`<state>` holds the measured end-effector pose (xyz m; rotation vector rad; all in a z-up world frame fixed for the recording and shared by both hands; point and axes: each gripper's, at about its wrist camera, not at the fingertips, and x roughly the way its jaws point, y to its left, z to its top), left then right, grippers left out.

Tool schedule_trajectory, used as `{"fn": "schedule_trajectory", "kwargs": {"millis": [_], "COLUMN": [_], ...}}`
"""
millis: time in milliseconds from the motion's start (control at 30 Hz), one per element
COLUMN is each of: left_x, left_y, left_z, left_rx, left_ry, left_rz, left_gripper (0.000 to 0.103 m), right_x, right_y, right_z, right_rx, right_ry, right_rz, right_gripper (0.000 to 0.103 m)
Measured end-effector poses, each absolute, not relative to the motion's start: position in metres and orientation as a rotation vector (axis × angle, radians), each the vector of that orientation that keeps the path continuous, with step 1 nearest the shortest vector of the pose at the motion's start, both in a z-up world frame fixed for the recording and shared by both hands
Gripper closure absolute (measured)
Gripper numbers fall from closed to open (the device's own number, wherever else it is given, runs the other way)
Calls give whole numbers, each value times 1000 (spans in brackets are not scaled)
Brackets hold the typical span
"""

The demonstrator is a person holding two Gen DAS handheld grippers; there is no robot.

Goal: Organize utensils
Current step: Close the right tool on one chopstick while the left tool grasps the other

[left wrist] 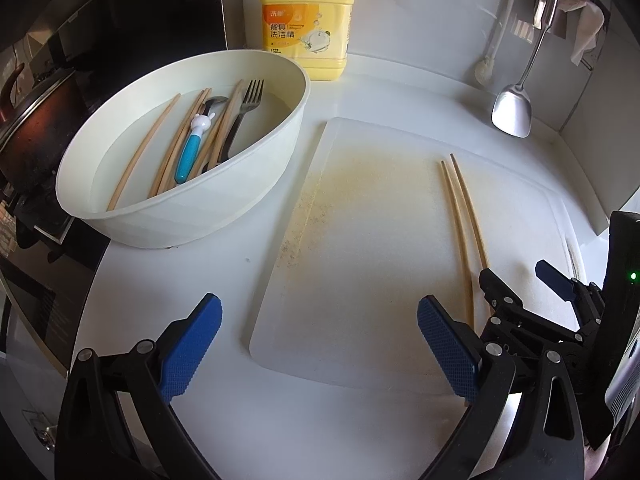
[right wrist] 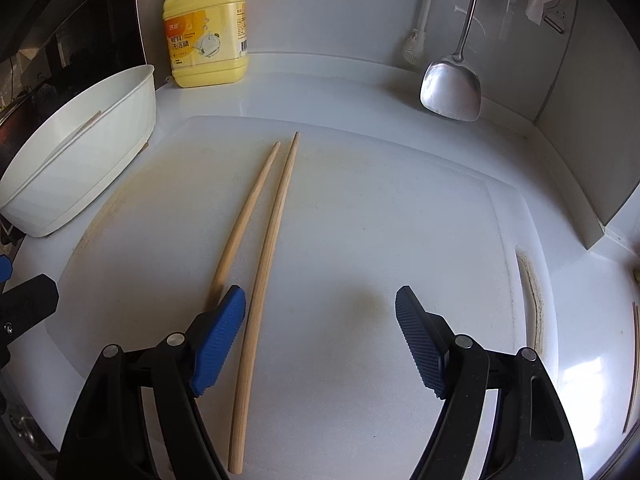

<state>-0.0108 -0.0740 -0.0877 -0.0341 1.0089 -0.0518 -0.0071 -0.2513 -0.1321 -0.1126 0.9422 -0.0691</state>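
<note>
Two pale wooden chopsticks (right wrist: 260, 248) are seen lying side by side on a white plastic cutting board (right wrist: 380, 240), tips toward the back wall, close together but not crossed. The board rests on the white bench (left wrist: 360, 88) and is stained yellowish along its left part.

The right gripper (right wrist: 320, 336) is held low over the board's near end, its blue-padded fingers (right wrist: 218, 340) spread wide with nothing between the pads. The left pad hides the near end of the left chopstick; whether it touches cannot be told. The right chopstick passes just inside that pad, free of it.

The left gripper (left wrist: 318, 350) is held over the board's near left corner, fingers likewise spread wide and empty. In the left wrist view the right gripper's black linkage covers the chopsticks' thick ends.

A white oval plastic basin (left wrist: 256, 184) stands on the bench left of the board. In it are more wooden chopsticks (left wrist: 160, 148), a dark metal fork (left wrist: 244, 112), and a blue-and-white handled utensil (left wrist: 190, 152) whose head is hidden among the others. From the right wrist view the basin is cut off at the frame edge and its contents are barely visible.

Behind, a yellow dish-soap jug with a white pump (left wrist: 306, 24) is set against the wall. A steel spatula (right wrist: 452, 88) hangs at right, its handle top cropped. A white brush (left wrist: 486, 68) hangs beside it, blurred.
</note>
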Motion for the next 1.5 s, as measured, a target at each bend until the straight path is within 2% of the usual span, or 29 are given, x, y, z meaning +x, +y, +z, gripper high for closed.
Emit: {"fn": "schedule_trajectory", "kwargs": {"millis": [300, 833, 1267, 1400, 1500], "left_x": [-4, 6, 8, 7, 6], "left_y": [-99, -140, -166, -167, -171], "left_z": [-95, -115, -136, -136, -133], "left_rx": [-43, -61, -2, -22, -29], "left_ry": [994, 985, 980, 966, 955], "left_rz": [-77, -59, 17, 25, 27], "left_gripper": [7, 6, 8, 13, 24], "right_x": [-7, 10, 23, 21, 18], "right_y": [-269, -324, -340, -342, -337], "right_z": [-132, -129, -126, -126, -126], "right_rx": [-103, -77, -202, -215, -234], "right_ry": [920, 934, 965, 958, 948], "right_rz": [-45, 35, 237, 273, 304], "right_gripper": [37, 37, 37, 38, 43]}}
